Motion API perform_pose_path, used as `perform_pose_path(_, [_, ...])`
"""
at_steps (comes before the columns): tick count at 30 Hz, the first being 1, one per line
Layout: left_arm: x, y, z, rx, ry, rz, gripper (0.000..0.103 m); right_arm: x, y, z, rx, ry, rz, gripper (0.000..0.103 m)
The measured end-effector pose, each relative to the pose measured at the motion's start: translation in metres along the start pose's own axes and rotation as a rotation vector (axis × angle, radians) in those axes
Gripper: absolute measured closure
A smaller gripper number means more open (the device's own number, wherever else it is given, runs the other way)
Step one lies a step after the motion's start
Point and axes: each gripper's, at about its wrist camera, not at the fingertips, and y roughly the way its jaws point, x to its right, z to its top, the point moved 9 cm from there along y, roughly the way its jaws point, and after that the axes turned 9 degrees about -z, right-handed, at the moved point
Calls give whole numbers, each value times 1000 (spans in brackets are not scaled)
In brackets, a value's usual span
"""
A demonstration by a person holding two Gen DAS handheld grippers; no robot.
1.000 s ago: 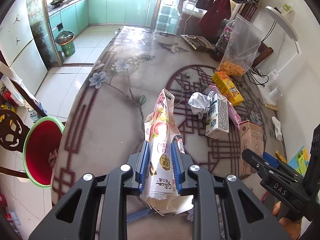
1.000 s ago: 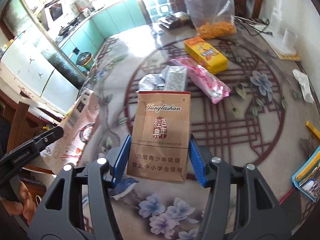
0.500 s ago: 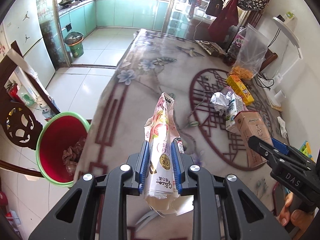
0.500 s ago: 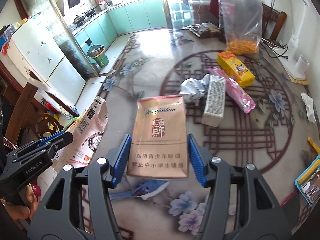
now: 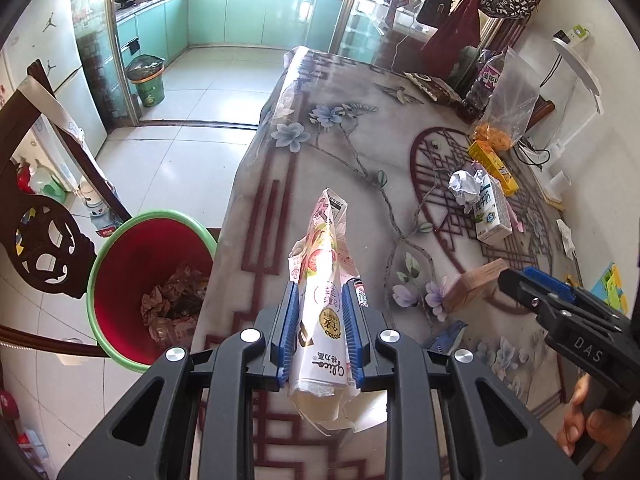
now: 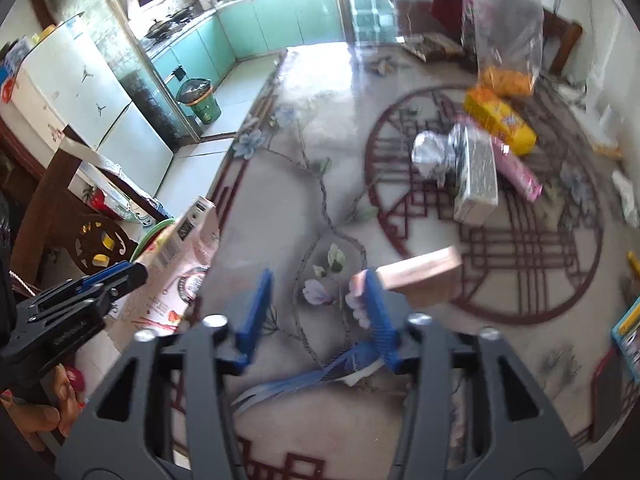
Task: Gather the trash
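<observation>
Floral oilcloth covers the worktop [image 5: 328, 184], with white floor tiles and a teal kitchen beyond. Since a second ago the right claw [image 6: 316, 312] has let go: its jaws are opening and the brown cigarette carton [image 6: 420, 276], earlier clamped upright between them, now lies tilted beside the right pad, outside the gap. Both views have shifted toward the worktop's edge, so the red bin [image 5: 152, 284] with its green rim shows fully (crumpled paper lies inside). The left claw [image 5: 320, 340] stays narrow, pinching a flattened pink drink carton [image 5: 324, 280] upright above that edge.
</observation>
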Motion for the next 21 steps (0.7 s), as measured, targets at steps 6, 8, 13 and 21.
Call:
perform_pose_path(6, [-9,-1,1,-15,19,-33,83,36,38,-35,-136,12,-130,38])
perform_pose_path(8, [-12,-1,0,-17,23,-40,83,54,37,-42,-125,60,-153,33])
perform_pose_path(13, [-21,2,-1,-33,16,-53,83,107,45,-60,-184,174,-229,27])
perform_pose_path(21, [-28,8,4,-44,16,-62,83,117,80,-42,-212,383,-114,22])
